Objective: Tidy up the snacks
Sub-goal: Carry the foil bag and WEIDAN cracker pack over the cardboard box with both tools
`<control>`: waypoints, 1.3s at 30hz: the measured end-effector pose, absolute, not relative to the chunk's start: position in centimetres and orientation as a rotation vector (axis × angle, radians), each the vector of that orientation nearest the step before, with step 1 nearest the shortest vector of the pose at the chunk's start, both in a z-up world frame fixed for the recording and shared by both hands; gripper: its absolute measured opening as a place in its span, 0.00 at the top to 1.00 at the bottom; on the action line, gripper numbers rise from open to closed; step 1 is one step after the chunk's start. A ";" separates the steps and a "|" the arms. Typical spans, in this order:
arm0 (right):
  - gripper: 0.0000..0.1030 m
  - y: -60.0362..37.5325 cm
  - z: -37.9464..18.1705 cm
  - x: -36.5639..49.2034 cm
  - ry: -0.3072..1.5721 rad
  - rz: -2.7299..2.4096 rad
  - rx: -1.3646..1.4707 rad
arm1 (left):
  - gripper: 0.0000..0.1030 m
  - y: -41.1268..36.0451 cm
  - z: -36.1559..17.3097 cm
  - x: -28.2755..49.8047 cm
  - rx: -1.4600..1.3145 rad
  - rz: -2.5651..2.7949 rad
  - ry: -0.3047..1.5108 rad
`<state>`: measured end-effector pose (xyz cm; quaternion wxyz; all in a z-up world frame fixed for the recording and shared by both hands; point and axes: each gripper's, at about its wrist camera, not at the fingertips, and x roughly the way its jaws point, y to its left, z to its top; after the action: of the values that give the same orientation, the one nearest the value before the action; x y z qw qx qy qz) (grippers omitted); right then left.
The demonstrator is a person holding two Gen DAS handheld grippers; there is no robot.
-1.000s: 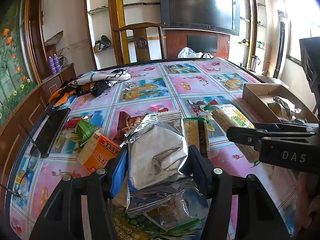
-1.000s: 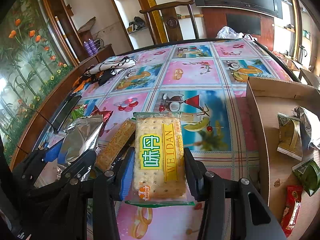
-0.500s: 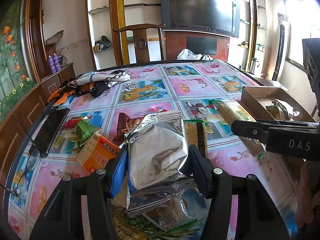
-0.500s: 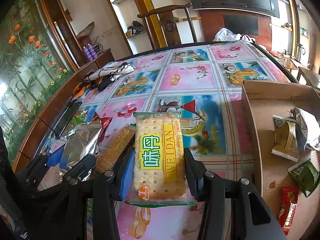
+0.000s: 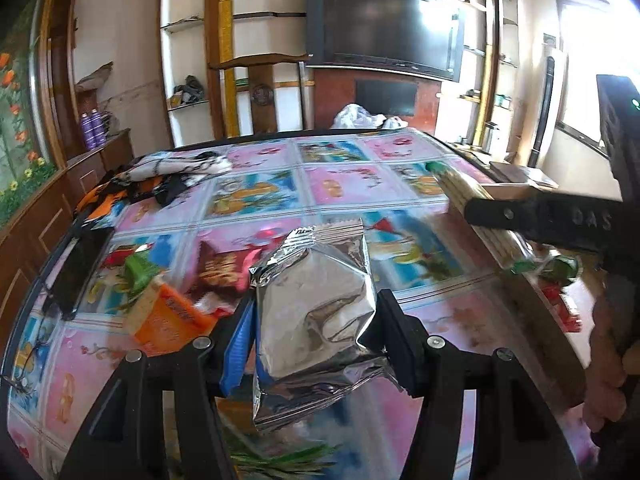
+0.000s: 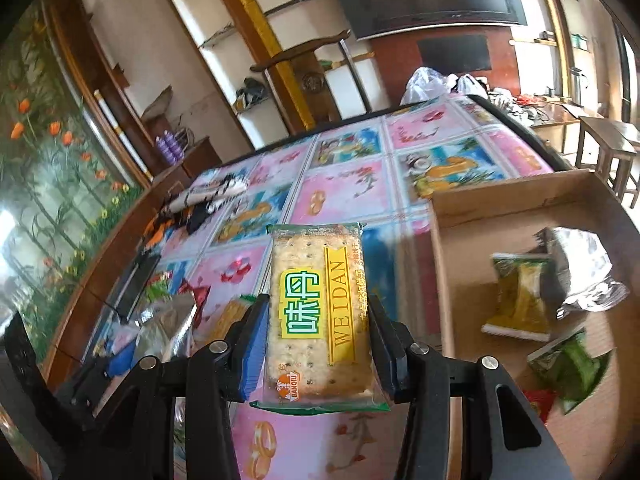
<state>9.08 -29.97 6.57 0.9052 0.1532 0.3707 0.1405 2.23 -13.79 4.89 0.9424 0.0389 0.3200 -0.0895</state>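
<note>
From my left wrist camera, the left gripper (image 5: 316, 334) is clamped part-way closed on one silver foil snack pack (image 5: 316, 316); the pack's lower end is cut off behind the jaws. My right gripper (image 6: 318, 340) grips one WEIDAN cracker pack (image 6: 318, 312) by its long sides, held just left of the cardboard box (image 6: 440, 240). The box is cropped at the right edge and motion-blurred; I count four packets inside it: one silver, two green, one red. On the tablecloth (image 5: 352, 184) to the left, one orange packet (image 5: 168, 320) and one phone (image 5: 78, 268) are blurred.
</note>
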 end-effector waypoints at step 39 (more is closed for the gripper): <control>0.52 -49.0 4.7 8.9 0.835 -0.100 0.549 | 0.44 -33.9 3.4 3.8 0.060 -0.593 0.778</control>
<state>8.88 -49.04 4.72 0.8766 0.2632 0.4000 -0.0481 3.85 -33.89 3.41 0.8823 0.0290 0.3737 -0.2846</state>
